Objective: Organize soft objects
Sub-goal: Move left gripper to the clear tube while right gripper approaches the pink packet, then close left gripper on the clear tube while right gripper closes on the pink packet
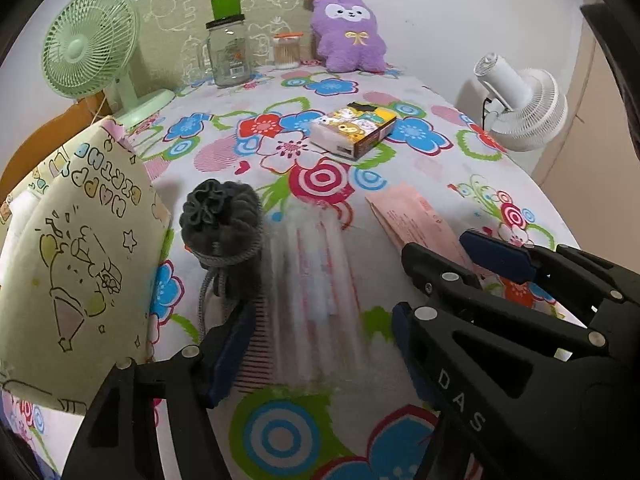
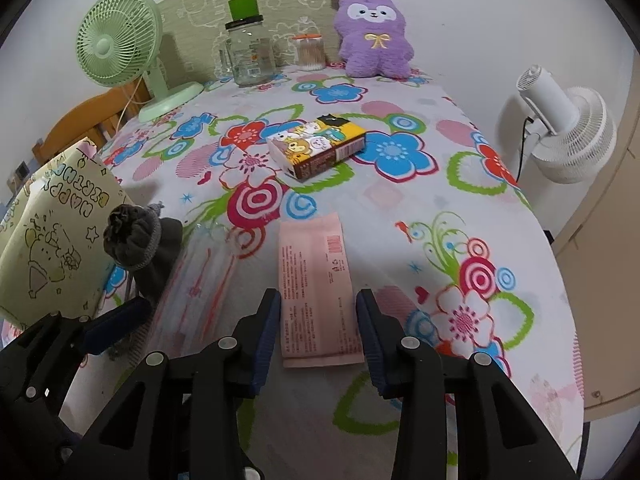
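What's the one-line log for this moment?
left hand-held gripper: open, over clear packet | right hand-held gripper: open, over pink packet | gray pouch: not held

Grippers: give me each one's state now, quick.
Left gripper: open, fingers either side of the clear packet, nothing held.
Right gripper: open, fingers straddling the pink packet, not clamped on it.

back edge and sides of the flowered tablecloth

a green desk fan stands at the back left, then a glass jar with a green cap, a small jar of cotton swabs; a white fan stands off the right edge.
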`<state>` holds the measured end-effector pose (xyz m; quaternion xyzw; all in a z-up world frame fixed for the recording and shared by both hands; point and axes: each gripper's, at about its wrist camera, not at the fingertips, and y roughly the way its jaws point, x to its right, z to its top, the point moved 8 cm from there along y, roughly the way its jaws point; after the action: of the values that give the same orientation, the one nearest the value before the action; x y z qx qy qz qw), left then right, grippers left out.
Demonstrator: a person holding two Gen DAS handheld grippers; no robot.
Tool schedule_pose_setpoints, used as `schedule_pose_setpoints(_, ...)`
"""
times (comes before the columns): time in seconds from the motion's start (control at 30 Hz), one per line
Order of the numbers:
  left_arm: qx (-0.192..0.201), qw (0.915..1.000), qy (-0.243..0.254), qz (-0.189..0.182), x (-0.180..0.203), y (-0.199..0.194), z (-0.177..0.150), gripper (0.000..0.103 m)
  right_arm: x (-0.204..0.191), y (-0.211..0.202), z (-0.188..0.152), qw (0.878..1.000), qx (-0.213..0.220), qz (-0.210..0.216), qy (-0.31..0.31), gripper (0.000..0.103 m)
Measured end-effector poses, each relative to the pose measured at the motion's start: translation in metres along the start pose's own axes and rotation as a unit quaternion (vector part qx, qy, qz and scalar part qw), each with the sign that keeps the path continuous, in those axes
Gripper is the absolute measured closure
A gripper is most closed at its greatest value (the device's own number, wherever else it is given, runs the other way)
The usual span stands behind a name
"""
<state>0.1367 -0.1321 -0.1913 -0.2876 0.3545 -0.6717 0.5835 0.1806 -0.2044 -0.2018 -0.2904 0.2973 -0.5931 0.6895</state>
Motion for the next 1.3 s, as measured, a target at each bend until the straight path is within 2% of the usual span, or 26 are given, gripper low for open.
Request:
schedule_pose_setpoints(0.13, -0.002, 1.0000, 0.006, -0.002, 0.007, -0.002, -0.002, 0.037, 0.004, -0.004, -0.004, 1.000, 0.000, -0.001, 0.005, 0.061)
schedule_pose_setpoints(0.3, -0.002, 0.9999, 0.011, -0.010, 0.012, -0.004, -0.004, 0.052, 0.007, -0.008, -0.007, 1.000, 0.001, 0.006, 0.014, 0.061)
schedule_pose_setpoints(0.57, 0.004, 0.9994, 0.022, -0.026, 0.018, -0.010, -0.005, 0.081, 0.008, -0.018, -0.009, 1.000, 0.008, 0.009, 0.019, 0.061)
schedule_pose_setpoints(0.73, 0.009, 0.9992, 0.026, -0.029, 0.020, -0.017, -0.005, 0.085, 0.007, -0.025, -0.010, 1.000, 0.014, 0.008, 0.020, 0.061)
schedule_pose_setpoints(1.1, 0.038, 0.9983, 0.032, -0.031, 0.019, -0.041, -0.002, 0.085, 0.001, -0.047, -0.007, 0.999, 0.034, 0.006, 0.021, 0.061)
schedule_pose_setpoints(1.17, 0.042, 0.9981, 0.033, -0.031, 0.018, -0.045, -0.001, 0.085, 0.000, -0.052, -0.007, 0.999, 0.038, 0.007, 0.020, 0.077)
schedule_pose_setpoints(1.3, 0.052, 0.9977, 0.034, -0.029, 0.016, -0.054, 0.000, 0.085, -0.003, -0.062, -0.004, 0.999, 0.048, 0.007, 0.020, 0.077)
